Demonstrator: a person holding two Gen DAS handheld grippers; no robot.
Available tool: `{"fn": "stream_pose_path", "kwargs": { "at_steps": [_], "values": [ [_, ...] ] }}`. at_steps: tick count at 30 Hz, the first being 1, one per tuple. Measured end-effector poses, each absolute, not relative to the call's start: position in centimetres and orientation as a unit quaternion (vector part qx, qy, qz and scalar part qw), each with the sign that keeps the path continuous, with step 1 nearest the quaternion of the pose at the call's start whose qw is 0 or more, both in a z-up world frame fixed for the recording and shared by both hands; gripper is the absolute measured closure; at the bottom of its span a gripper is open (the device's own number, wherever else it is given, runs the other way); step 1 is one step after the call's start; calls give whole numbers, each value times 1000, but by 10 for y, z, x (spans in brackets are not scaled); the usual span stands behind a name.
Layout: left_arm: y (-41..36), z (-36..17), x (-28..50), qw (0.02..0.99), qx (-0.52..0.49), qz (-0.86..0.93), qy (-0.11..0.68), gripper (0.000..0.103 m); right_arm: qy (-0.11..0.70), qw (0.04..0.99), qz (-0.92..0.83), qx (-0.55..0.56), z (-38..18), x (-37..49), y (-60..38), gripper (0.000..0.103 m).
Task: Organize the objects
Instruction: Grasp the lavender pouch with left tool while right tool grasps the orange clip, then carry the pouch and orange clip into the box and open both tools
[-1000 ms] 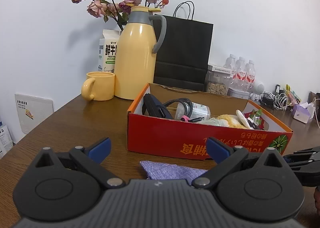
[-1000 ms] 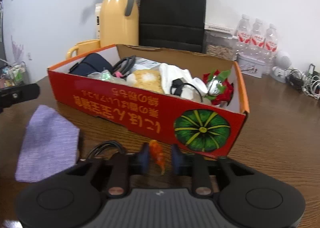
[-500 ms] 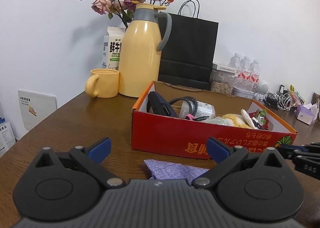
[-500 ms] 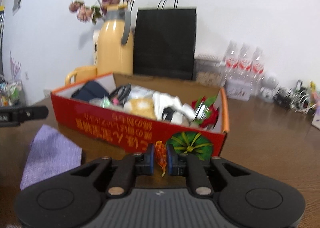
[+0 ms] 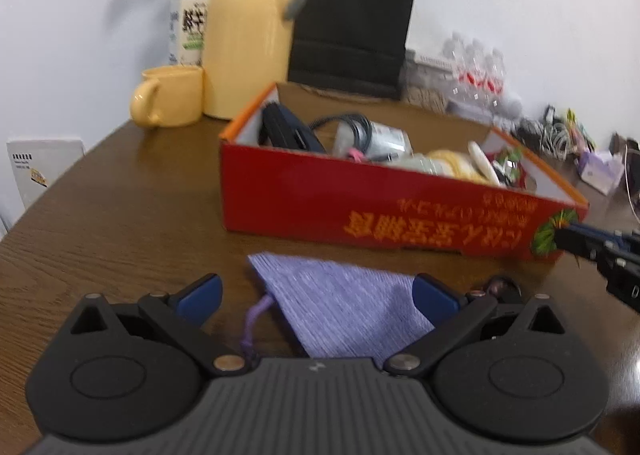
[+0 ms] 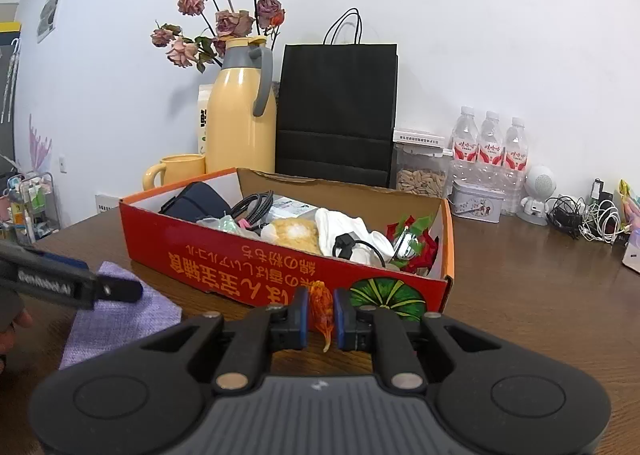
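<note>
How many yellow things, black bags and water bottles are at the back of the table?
Yellow things: 2, the jug and the mug
Black bags: 1
Water bottles: 3
Total: 6

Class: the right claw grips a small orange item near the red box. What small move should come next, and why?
Probably carry the orange item forward over the red box's near wall: the right claw is shut on it just short of that wall, and the open box already holds assorted objects.

a purple woven cloth pouch (image 5: 340,303) is lying on the brown wooden table (image 5: 120,223) before the red cardboard box (image 5: 360,211).
</note>
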State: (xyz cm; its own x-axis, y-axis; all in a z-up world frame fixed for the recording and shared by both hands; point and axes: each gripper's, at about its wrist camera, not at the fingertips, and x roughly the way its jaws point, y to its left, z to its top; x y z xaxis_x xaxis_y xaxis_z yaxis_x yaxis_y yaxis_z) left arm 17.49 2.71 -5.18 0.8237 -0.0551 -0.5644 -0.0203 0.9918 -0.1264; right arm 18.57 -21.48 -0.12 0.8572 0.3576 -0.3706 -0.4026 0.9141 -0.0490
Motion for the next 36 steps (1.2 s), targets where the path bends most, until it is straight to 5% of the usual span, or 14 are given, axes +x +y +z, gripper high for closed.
{"fn": "stream_pose_path", "kwargs": {
  "at_steps": [6, 8, 10, 13, 19, 36],
  "values": [
    [21, -54, 172, 953, -68, -9, 295, 0, 178, 962, 198, -63, -1, 184, -215, 91],
    [19, -53, 169, 954, -69, -14, 291, 20, 177, 962, 198, -62, -1, 184, -215, 91],
    [18, -53, 170, 953, -73, -17, 294, 66, 177, 962, 198, -62, -1, 184, -215, 91],
    [20, -51, 164, 957, -85, -24, 277, 87, 177, 962, 198, -61, -1, 184, -215, 91],
    [18, -42, 146, 970, -91, -45, 223, 95, 179, 962, 198, -54, 0, 185, -217, 91],
    [13, 20, 120, 985, -103, -70, 117, 96, 162, 966, 194, -49, 2, 181, -220, 91]
  ]
}}
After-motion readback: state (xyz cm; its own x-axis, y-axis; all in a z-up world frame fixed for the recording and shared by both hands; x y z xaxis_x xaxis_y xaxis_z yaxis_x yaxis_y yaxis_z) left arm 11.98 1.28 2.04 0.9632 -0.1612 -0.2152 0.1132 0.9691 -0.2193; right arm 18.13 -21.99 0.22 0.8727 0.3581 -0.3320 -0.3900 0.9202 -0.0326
